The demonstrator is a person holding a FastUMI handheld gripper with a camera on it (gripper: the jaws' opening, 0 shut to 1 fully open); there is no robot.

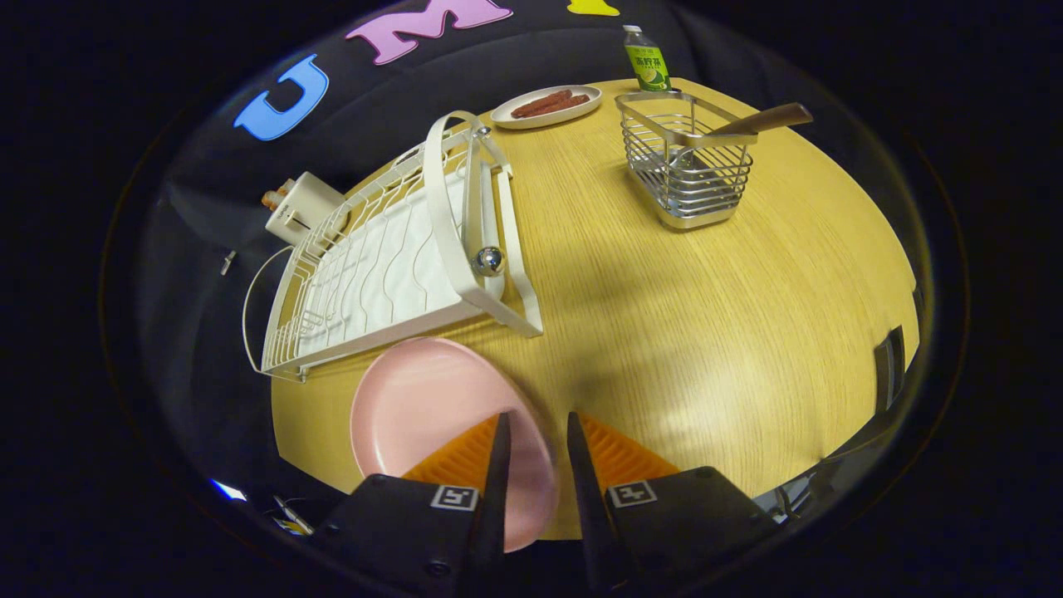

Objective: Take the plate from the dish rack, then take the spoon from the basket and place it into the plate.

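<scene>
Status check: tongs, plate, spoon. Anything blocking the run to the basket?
Tongs part open on pink plate rim. Plate on table, off dish rack. Spoon in basket. Path clear.

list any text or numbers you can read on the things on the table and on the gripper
Bottle label: there is print, but it is too small and blurred to read.
Square markers on the gripper: black-and-white patterns, no words.
Dish rack, basket, pink plate: no text seen.
The gripper's fingers stand slightly apart over the plate's rim, not pressing it.
</scene>
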